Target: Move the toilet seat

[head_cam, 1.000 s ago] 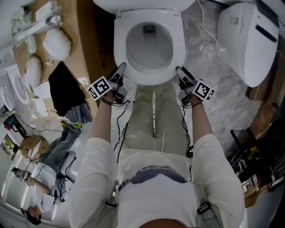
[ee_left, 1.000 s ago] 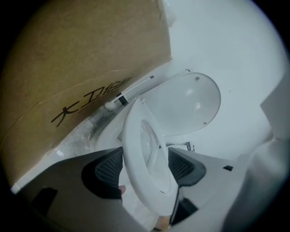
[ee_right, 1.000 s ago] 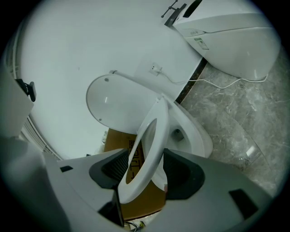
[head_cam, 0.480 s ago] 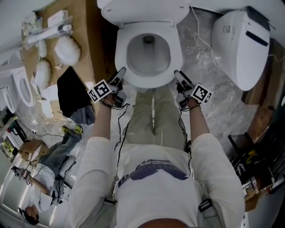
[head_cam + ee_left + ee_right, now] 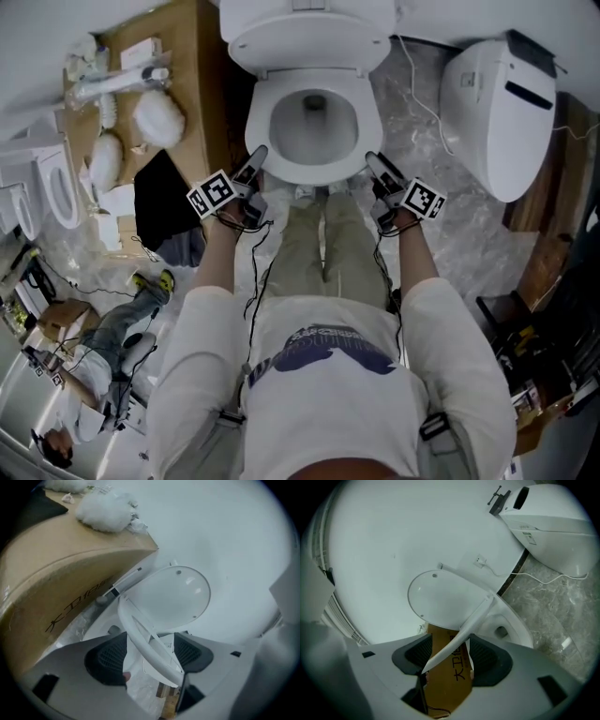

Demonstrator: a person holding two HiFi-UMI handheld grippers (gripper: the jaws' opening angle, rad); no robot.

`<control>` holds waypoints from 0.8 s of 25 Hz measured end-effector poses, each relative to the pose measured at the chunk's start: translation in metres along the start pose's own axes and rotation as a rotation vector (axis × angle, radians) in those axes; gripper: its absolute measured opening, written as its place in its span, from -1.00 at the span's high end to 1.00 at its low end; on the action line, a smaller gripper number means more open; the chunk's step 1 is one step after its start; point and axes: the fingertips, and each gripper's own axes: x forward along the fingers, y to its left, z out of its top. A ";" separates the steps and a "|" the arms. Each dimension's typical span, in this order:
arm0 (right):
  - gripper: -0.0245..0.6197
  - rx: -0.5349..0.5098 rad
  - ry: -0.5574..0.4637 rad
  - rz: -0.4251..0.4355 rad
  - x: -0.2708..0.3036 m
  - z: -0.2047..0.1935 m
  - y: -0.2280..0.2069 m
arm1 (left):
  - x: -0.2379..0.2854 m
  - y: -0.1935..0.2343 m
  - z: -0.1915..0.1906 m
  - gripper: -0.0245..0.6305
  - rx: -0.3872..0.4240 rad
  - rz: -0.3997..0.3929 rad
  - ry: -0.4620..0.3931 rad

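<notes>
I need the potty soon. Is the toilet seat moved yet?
Partly. Done: the lid already stands upright. In hand: the seat is tilted off the bowl, its rim passing between the wide-apart jaws of the left gripper and the right gripper. Left, probably: swinging it the rest of the way up to the lid.

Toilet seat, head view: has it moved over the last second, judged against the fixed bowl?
Yes. The toilet seat has tipped up at its front edge, away from the bowl and towards the raised lid. Its ring now looks shorter from front to back.
</notes>
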 end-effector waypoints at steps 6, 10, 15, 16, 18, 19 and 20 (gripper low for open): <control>0.15 -0.064 0.010 0.045 0.008 0.026 0.026 | 0.002 -0.027 0.025 0.03 0.029 -0.029 -0.023; 0.13 -0.032 0.003 0.022 0.010 0.040 0.035 | 0.005 -0.043 0.041 0.03 0.051 -0.045 -0.036; 0.09 -0.072 -0.012 0.088 0.022 0.064 0.055 | 0.009 -0.056 0.062 0.03 0.026 -0.054 -0.063; 0.09 -0.066 -0.016 0.082 0.024 0.068 0.057 | 0.010 -0.059 0.066 0.03 0.014 -0.058 -0.076; 0.09 -0.046 -0.026 0.081 0.026 0.076 0.062 | 0.013 -0.065 0.076 0.02 -0.007 -0.066 -0.104; 0.09 -0.035 -0.034 0.089 0.028 0.080 0.064 | 0.014 -0.068 0.080 0.01 -0.018 -0.069 -0.118; 0.09 -0.029 -0.041 0.096 0.030 0.085 0.067 | 0.016 -0.070 0.085 0.01 -0.029 -0.072 -0.132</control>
